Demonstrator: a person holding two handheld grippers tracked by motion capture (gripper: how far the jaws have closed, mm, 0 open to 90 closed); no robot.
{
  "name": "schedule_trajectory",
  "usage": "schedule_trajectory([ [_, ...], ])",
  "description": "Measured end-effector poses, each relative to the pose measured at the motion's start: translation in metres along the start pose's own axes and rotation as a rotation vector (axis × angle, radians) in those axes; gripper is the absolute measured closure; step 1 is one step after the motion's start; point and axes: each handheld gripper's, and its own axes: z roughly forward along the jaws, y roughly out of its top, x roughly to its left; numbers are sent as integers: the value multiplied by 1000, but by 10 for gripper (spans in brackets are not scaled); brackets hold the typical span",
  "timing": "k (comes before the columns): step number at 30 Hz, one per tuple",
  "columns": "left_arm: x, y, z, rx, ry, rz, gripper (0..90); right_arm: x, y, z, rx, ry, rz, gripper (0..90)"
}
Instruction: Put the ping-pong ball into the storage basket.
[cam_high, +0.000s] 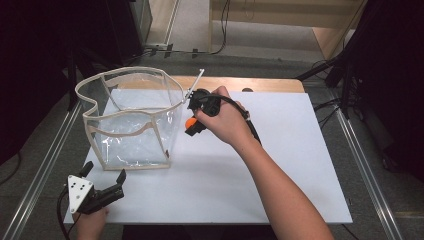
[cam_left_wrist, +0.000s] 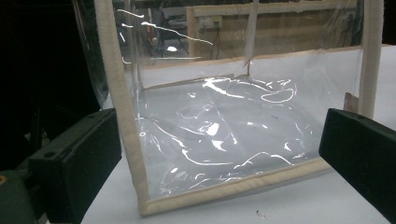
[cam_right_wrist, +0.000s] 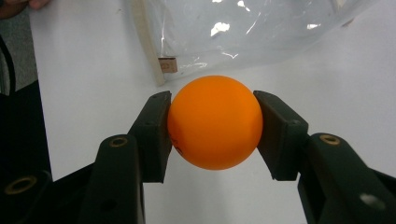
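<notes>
Orange ball (cam_right_wrist: 215, 122) clamped between right hand-held gripper (cam_right_wrist: 212, 126) jaws, seemingly above table.

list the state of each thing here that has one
orange ball: clamped between the right gripper's jaws, off the table
right gripper: shut on the ball
left gripper: open, holding nothing
clear bag: upright, top open, nothing visible inside

Clear plastic bag (cam_left_wrist: 224, 135) with beige trim, white table (cam_left_wrist: 303, 205), jaws apart
</notes>
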Motion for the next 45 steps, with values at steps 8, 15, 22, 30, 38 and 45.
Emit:
schedule_trajectory([
  [8,1,0,0,0,-3,-3,0,-1,6,-8,-8,5,-7,476],
  [15,1,0,0,-1,-3,-6,0,-5,9,-17,-5,14,-8,476],
  [22,1,0,0,-1,-4,-7,0,-6,13,-26,-9,9,-9,476],
  [30,1,0,0,-4,-4,-10,0,-8,17,-34,-25,13,-12,476],
  [38,1,0,0,-2,-5,-8,0,-9,22,-42,-19,10,-11,476],
  [45,1,0,0,-1,-5,-10,0,-10,27,-46,-18,9,-21,476],
])
